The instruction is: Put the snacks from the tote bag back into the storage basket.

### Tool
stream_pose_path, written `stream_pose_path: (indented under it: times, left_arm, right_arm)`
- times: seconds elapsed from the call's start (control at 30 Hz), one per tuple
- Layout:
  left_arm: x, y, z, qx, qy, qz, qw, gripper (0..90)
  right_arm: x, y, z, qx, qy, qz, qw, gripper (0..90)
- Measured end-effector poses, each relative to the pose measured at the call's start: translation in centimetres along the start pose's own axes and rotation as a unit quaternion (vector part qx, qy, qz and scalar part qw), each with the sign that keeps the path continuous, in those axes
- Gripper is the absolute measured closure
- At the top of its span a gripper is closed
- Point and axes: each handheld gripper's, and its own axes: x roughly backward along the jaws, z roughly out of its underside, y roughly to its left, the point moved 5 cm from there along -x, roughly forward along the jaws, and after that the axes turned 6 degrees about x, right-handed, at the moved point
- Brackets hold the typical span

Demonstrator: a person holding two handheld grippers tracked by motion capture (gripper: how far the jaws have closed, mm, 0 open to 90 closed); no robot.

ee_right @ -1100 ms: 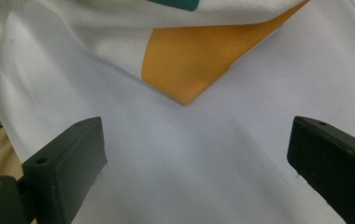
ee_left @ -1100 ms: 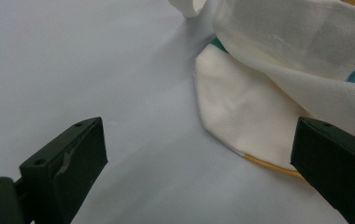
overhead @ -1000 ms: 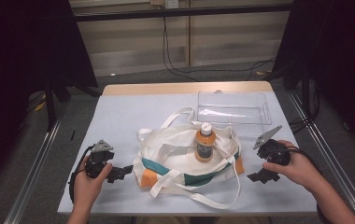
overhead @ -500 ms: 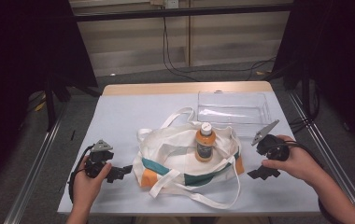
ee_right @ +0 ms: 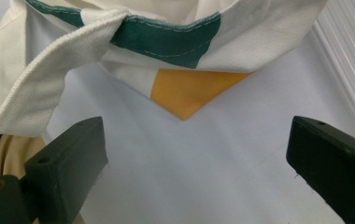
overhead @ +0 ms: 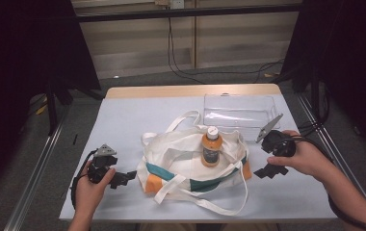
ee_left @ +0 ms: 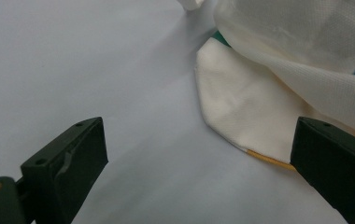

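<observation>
Pale blue and nearly bare, the worktop (overhead: 123, 120) carried a white tote bag (overhead: 181, 154) lying slumped at its near middle, an orange bottle (overhead: 211, 147) standing upright in its mouth and a clear plastic tray (overhead: 239, 110) just behind it. Over the last second the right hand-held gripper (overhead: 264, 172) had drawn a little away from the bag's right end, while the left hand-held gripper (overhead: 125, 177) stayed put near the left corner. Both had their jaws spread wide and held nothing; the gripper views showed the orange corner (ee_right: 189, 95) and the white corner (ee_left: 241, 112) lying free between them. That suggested the bottle had just been placed and the bag itself would be handled next.
</observation>
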Motion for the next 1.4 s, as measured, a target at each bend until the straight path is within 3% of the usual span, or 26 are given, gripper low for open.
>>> stream_pose_path:
  times: [1.0,1.1,1.2,1.23,1.4]
  left_arm:
    - [-0.1,-0.3,-0.1,-0.008,0.002,0.003,1.0000,4.0]
    - [0.0,-0.1,-0.1,-0.019,0.012,0.002,0.9997,4.1]
    - [0.0,-0.1,-0.1,-0.018,0.012,0.003,0.9998,4.1]
    - [0.0,-0.2,-0.1,-0.009,0.008,0.006,0.9999,4.1]
    - [0.0,-0.2,-0.1,-0.009,0.006,0.004,0.9999,4.2]
  right_arm:
    - [3.2,-0.8,-3.2,0.022,0.020,0.006,0.9995,5.3]
    - [3.3,-0.8,-3.7,0.022,0.018,0.002,0.9996,5.4]
    - [3.4,-0.8,-4.2,0.019,0.020,0.002,0.9996,5.6]
    - [3.4,-0.9,-4.3,0.028,0.020,0.000,0.9994,5.6]
    - [3.5,-0.9,-5.0,0.036,0.029,0.002,0.9989,5.7]
